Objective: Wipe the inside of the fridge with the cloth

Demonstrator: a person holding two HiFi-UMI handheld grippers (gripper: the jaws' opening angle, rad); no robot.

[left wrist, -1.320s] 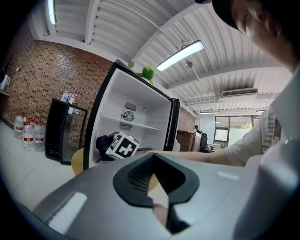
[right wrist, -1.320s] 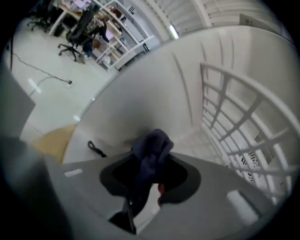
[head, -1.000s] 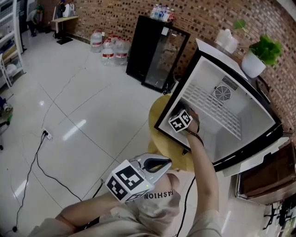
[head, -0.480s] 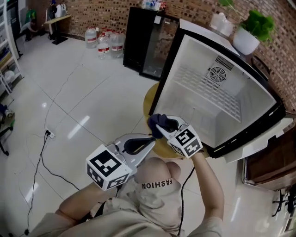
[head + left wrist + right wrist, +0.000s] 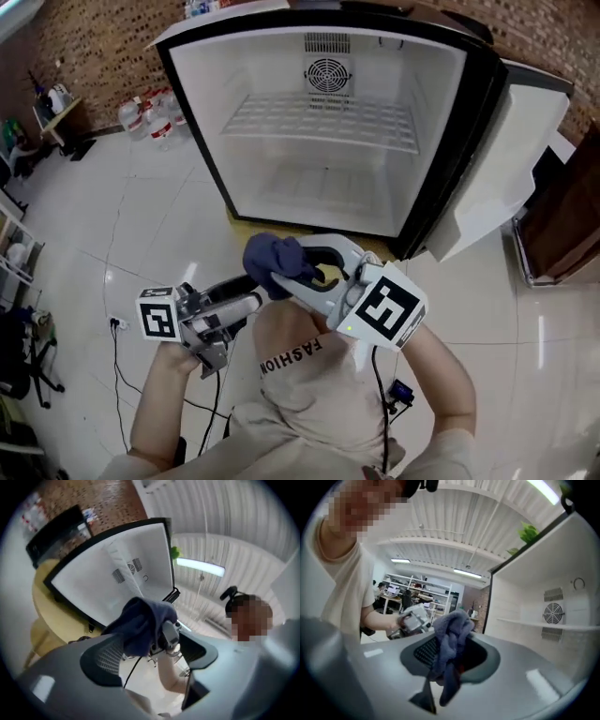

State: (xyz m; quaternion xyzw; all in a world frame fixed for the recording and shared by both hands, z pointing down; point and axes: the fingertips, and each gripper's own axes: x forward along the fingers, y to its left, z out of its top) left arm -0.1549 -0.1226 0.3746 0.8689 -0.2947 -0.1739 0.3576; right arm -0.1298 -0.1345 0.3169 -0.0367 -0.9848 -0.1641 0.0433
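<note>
The white fridge (image 5: 281, 178) stands open in front of me. A dark blue cloth (image 5: 272, 262) is bunched in my right gripper (image 5: 283, 277), which is shut on it in front of the fridge, outside it. In the right gripper view the cloth (image 5: 452, 634) hangs out of the right gripper (image 5: 451, 660). My left gripper (image 5: 249, 298) points at the cloth from the left. Its jaws have just been opening and stand wide. In the left gripper view the cloth (image 5: 140, 625) sits just past the left gripper (image 5: 157, 656), against one jaw tip, with no pad pressing on it.
Inside the fridge are a wire shelf (image 5: 323, 120) and a round fan vent (image 5: 327, 73). Its door (image 5: 497, 159) swings out to the right. The fridge rests on a round yellow table (image 5: 51, 616). Water bottles (image 5: 150, 117) and a floor cable (image 5: 117, 323) lie to the left.
The right gripper has come out of the fridge with the cloth and moved over to the left gripper. The head view has swung to face the fridge squarely.
</note>
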